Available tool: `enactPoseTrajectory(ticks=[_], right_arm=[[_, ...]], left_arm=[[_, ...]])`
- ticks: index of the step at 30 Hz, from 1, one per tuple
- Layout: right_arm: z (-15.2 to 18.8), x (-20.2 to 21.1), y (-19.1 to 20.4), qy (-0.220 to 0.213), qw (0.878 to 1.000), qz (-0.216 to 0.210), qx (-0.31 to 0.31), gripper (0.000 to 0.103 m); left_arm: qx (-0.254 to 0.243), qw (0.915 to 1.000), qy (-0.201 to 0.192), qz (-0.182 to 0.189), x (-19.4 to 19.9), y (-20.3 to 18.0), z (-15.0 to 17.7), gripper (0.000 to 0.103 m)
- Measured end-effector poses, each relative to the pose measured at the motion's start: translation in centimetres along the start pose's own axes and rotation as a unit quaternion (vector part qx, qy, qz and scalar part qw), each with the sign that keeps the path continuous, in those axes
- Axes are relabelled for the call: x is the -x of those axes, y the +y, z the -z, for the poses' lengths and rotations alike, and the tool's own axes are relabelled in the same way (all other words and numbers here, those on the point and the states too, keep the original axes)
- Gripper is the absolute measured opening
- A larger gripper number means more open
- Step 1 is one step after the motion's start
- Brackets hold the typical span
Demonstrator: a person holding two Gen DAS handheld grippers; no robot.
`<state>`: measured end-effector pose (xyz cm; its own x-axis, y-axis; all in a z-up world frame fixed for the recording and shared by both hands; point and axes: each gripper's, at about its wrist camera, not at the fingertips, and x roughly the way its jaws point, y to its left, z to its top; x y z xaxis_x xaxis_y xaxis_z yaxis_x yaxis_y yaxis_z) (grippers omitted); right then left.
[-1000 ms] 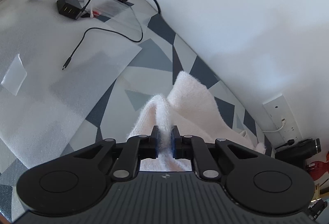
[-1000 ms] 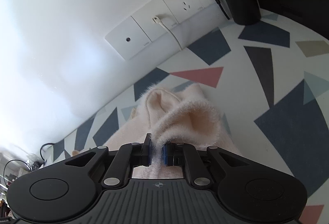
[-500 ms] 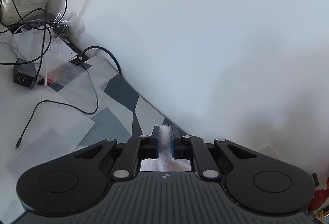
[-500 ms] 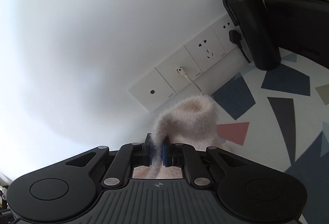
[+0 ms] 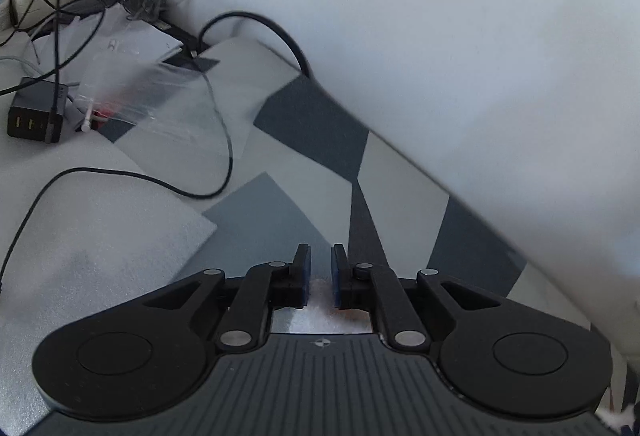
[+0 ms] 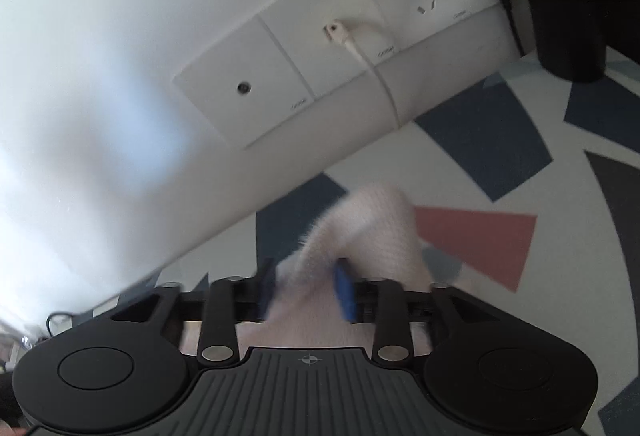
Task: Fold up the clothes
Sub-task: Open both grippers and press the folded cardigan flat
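left wrist: left gripper (image 5: 320, 268) jaws narrowly parted, a scrap of the fluffy pink garment (image 5: 320, 288) low between them, contact unclear; patterned worktop (image 5: 312, 124), black cable (image 5: 224, 156), charger (image 5: 34, 112) | right wrist: right gripper (image 6: 306, 284) jaws wide apart, garment (image 6: 372, 232) loose between them on worktop, below wall sockets (image 6: 340, 48)

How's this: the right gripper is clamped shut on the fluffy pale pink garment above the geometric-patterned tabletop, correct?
Not shut. In the right wrist view the right gripper stands open, its jaws apart, with the fluffy pale pink garment between them above the geometric-patterned tabletop.
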<state>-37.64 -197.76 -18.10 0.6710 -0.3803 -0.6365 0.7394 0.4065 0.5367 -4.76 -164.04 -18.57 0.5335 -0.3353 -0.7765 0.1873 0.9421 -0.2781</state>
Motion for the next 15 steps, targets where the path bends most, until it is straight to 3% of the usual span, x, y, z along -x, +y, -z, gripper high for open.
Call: enactPoseTrajectory(ticks=[2,3,5,9,12,15], right_arm=[[0.2,0.9,-0.1,-0.005,1.0,0.009,-0.001,0.087],[0.4,1.6,-0.2,-0.004,1.0,0.012,0.004,0.087],[1.0,2.9,-0.3,-0.001,1.0,0.019,0.013,0.09],[2.1,5.4,-0.7,0.005,0.999,0.032,0.032,0.102],[3.4,6.7,-0.9,0.029,0.996,0.059,0.057,0.102],[5.2,6.6,-1.7,0.049,0.99,0.079,0.103,0.102]], left_arm=[[-0.023,0.9994,-0.022,0.016,1.3,-0.3,-0.3,0.024],[-0.037,0.9985,-0.033,0.024,2.3,-0.4,-0.4,0.041],[-0.074,0.9954,-0.035,0.049,4.3,-0.6,-0.3,0.065],[-0.178,0.9794,0.003,0.095,7.6,-0.9,1.7,0.082],[-0.267,0.9592,0.035,0.086,8.7,-0.8,5.5,0.088],[-0.273,0.9567,0.066,0.078,8.2,0.3,7.7,0.094]])
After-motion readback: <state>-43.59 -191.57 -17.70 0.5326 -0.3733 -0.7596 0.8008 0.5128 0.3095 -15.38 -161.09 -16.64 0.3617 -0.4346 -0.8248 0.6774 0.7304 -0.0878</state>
